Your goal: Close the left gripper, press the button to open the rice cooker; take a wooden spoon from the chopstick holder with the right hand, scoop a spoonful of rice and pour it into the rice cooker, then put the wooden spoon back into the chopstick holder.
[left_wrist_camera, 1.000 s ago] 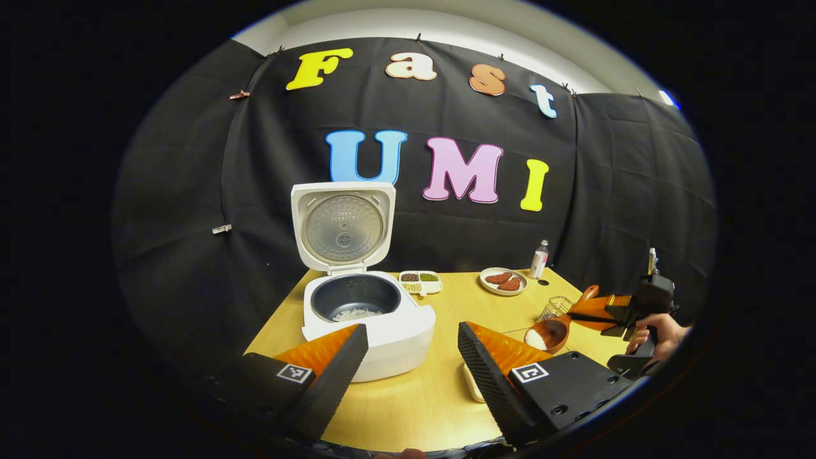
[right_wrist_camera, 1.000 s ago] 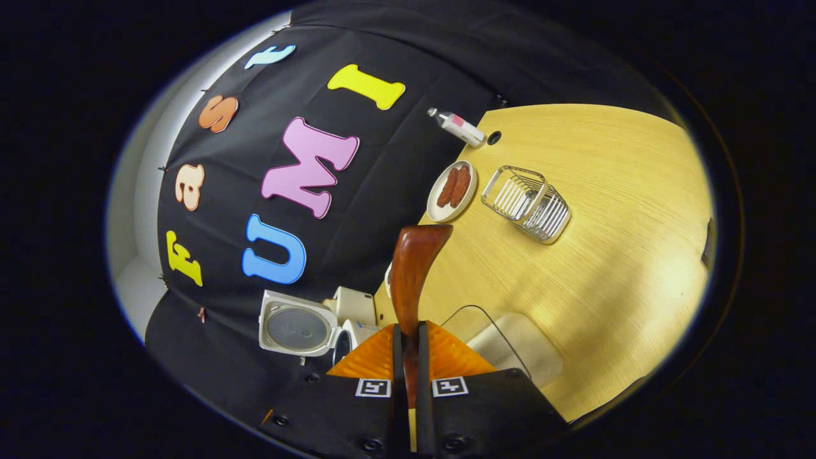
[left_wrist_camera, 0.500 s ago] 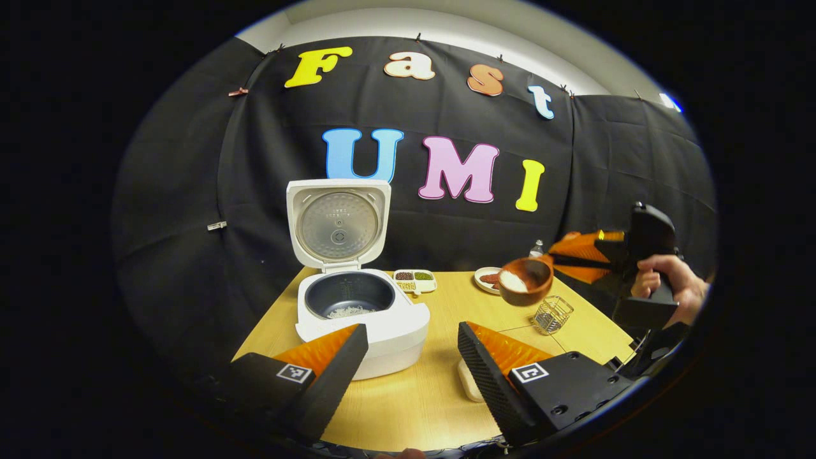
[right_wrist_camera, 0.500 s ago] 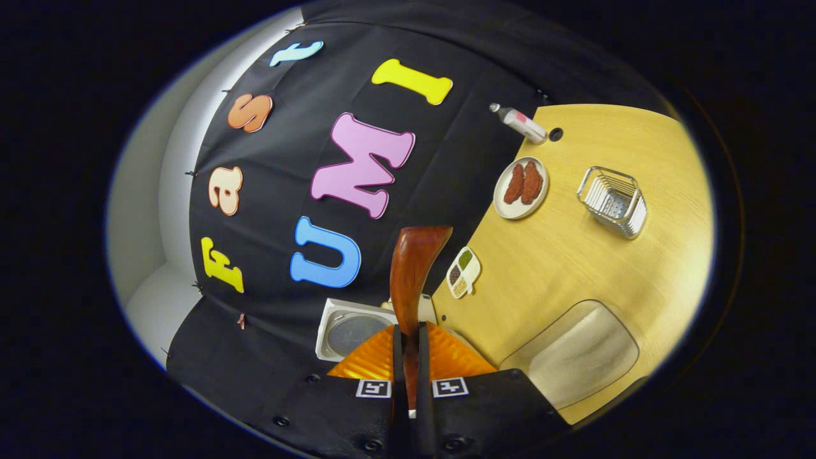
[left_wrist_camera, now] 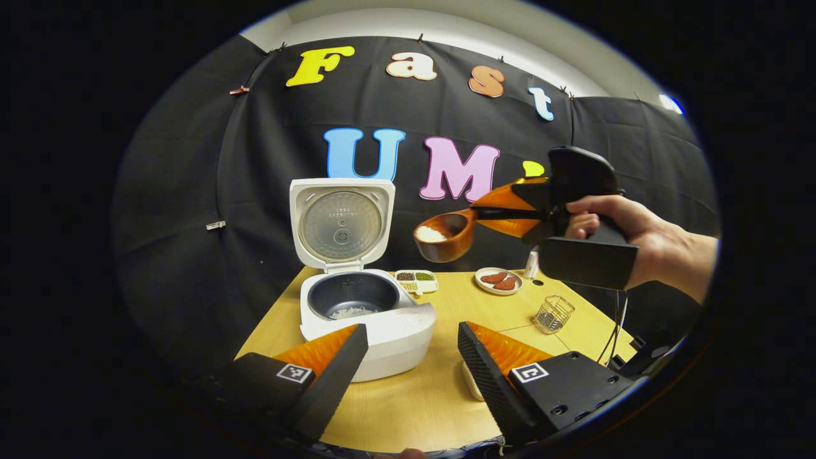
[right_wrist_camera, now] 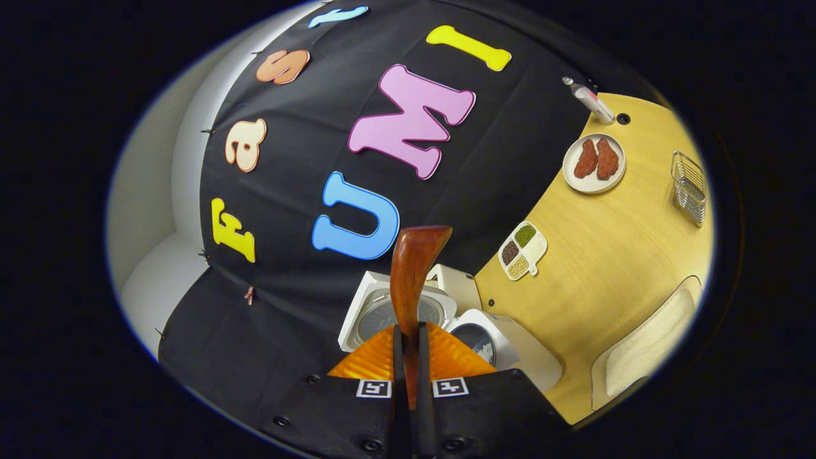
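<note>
Two tongs, right tongs (right_wrist_camera: 408, 344) clamped on wooden spoon (left_wrist_camera: 446, 236) seemingly holding rice, left tongs (left_wrist_camera: 408, 357) wide apart, empty.

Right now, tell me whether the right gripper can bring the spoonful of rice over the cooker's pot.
Probably yes. The right gripper holds the wooden spoon in the air to the right of the rice cooker, whose lid stands open behind the pot. Nothing lies between them; the left gripper sits lower, in front.
</note>
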### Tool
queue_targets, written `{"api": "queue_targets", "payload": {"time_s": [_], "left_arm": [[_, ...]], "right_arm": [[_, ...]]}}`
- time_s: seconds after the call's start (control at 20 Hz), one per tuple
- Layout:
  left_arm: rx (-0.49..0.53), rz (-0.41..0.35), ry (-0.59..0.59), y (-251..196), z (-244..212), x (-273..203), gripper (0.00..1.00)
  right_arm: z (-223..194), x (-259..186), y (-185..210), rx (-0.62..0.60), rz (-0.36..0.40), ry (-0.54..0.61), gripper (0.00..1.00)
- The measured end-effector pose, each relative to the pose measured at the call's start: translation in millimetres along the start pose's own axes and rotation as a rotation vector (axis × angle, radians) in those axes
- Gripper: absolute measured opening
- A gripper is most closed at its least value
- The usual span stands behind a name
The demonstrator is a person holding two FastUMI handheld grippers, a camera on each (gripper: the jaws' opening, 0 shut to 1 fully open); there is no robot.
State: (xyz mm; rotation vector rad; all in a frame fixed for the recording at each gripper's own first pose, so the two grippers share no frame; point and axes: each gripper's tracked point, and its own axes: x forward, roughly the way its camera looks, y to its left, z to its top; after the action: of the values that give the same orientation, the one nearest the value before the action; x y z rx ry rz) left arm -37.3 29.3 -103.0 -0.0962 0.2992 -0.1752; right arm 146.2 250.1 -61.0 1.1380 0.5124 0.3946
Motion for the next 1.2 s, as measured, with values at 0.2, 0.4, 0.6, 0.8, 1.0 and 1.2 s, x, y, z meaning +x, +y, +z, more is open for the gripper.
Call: {"api": "queue_targets", "payload": {"time_s": [0.2, 0.4, 0.6, 0.8, 1.0, 1.2], "left_arm": [[0.002, -0.001, -0.004, 10, 0, 1, 0.98], [-0.009, -0.009, -0.004, 17, -3, 4, 0.98], [-0.028, 0.001, -0.003, 25, -6, 10, 0.98], [-0.05, 0.009, 0.017, 28, -13, 12, 0.98], [-0.058, 0.019, 0.033, 33, -20, 13, 0.98], [-0.071, 0.029, 0.042, 39, -22, 15, 0.98]], "right_arm": [[-33, 49, 1, -0.049, -0.024, 0.023, 0.08], [-51, 89, -3, -0.118, -0.042, -0.004, 0.08], [-60, 118, -21, -0.301, -0.101, -0.021, 0.08], [-76, 130, -25, -0.564, -0.126, 0.009, 0.09], [-91, 144, -23, -0.665, -0.12, 0.036, 0.08], [-95, 152, -13, -0.72, -0.109, 0.041, 0.08]]}}
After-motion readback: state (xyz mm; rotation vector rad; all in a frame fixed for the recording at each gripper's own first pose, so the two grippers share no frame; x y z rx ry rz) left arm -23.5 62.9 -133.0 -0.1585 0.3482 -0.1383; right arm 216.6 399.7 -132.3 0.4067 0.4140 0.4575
